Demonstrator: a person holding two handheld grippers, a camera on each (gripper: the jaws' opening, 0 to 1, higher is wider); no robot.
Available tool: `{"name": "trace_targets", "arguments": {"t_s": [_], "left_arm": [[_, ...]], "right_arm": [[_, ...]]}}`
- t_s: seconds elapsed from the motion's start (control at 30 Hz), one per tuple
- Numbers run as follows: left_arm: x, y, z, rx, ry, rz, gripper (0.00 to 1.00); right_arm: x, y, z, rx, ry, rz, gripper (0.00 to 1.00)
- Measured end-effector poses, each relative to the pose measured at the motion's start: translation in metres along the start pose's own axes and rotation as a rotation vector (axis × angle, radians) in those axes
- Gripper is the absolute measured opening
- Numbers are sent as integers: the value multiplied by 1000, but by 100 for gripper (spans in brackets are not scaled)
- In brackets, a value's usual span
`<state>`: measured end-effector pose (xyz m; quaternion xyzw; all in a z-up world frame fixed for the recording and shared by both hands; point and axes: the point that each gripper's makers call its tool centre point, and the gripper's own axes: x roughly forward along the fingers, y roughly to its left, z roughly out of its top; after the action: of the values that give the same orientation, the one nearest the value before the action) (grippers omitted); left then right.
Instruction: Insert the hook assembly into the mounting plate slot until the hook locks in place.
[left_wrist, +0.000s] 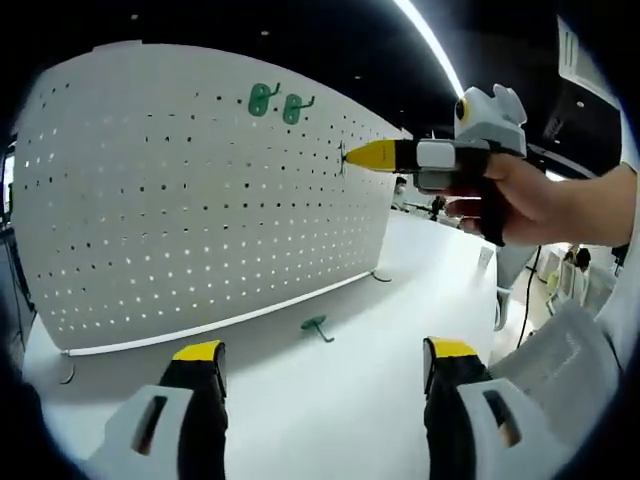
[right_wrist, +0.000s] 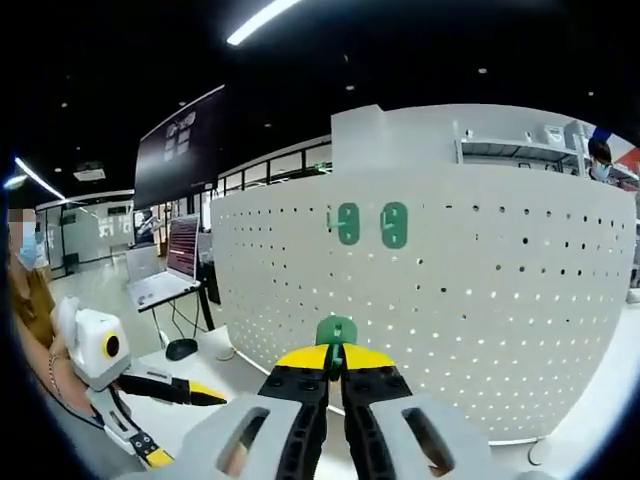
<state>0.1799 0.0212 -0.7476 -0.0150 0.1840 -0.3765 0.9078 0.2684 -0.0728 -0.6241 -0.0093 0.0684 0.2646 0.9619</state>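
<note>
The green hook (right_wrist: 336, 330) shows as a small rounded green plate standing just above the yellow tips of the right claw (right_wrist: 335, 362), whose jaws are pressed together on it; its lower part is hidden between the jaws, so the hook's prong cannot be made out there. It is held up in front of the white pegboard (right_wrist: 500, 300), an upright perforated panel standing on the white worktop (left_wrist: 330, 400), and below two green hooks (right_wrist: 370, 224) already hung side by side in the upper rows of holes. In the left gripper view the right claw (left_wrist: 350, 156) comes in from the right, gripped by a person's hand (left_wrist: 530, 195), its yellow tip right at the board's face; whether the hook touches the board or has entered a hole is too small to tell. Another green hook (left_wrist: 317, 326) lies loose on the worktop near the foot of the pegboard. The left claw (left_wrist: 325, 362) stands wide open and holds nothing, hovering over the worktop with its two yellow-capped jaws well apart. In the right gripper view the left claw (right_wrist: 200, 395) appears low at the left, partly cut off by the edge.
</note>
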Motion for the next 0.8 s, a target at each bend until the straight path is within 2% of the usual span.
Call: {"name": "trace_targets", "arguments": {"t_s": [0.47,0.8], "left_arm": [[-3,1,-18,-3,34,3,83],[-5,3,-24,-12,39,7,82]], "right_arm": [[8,-29,20,-21,-20,-53,1],[15,-51,43,-66,-67,-102,1]]}}
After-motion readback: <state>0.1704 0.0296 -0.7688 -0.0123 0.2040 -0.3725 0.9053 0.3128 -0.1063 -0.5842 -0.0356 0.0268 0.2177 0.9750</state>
